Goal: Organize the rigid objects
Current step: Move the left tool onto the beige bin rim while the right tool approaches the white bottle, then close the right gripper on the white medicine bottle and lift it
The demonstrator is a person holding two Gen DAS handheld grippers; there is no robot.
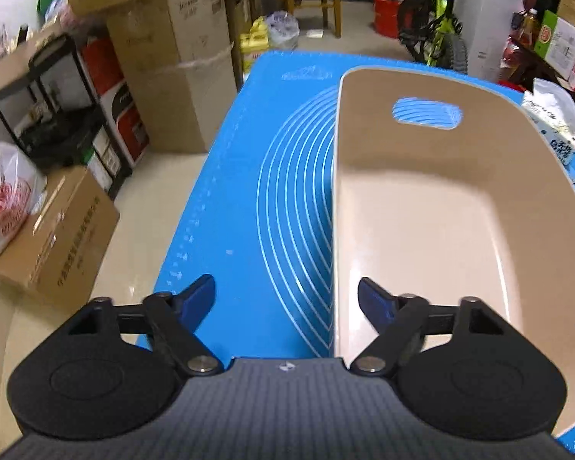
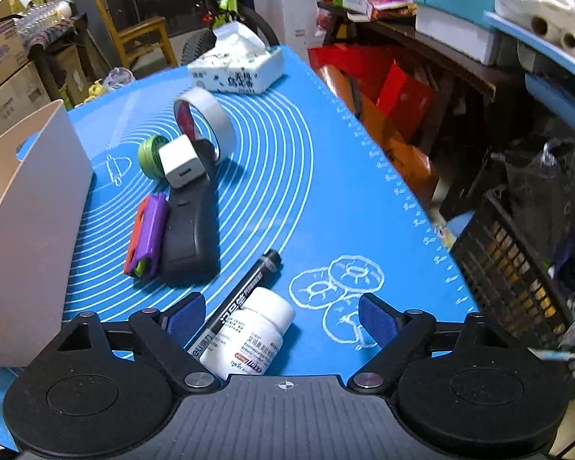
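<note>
Boxes, a bike and a wooden chair fill the room behind my blue mat (image 2: 272, 199). All my small things lie on that mat, and the beige bin (image 1: 433, 207) sits on its left part with nothing in it that I can see.

My right gripper (image 2: 281, 314) has its fingers wide apart and holds nothing. Just under it lies the white pill bottle (image 2: 255, 335) on its side, and the black marker (image 2: 235, 303) lies right against it. I think the bottle is the first thing to pick up, because it is closest. I should come down so one finger goes on each long side of the bottle. The marker is touching it, so my left finger could land on the marker and push it. I would slide in slowly and squeeze the round body in the middle, not the cap, so it does not roll out.

Farther off are the black remote (image 2: 189, 230), the purple and orange clip thing (image 2: 145, 234), the white charger cube (image 2: 182, 165), the green tin (image 2: 151, 155), the tape roll (image 2: 207, 124) and the tissue pack (image 2: 237, 69).

My left gripper (image 1: 286, 303) is wide apart too and holds nothing. It hangs over the near left wall of the bin. I would keep it out of the way so the bottle can drop in.
</note>
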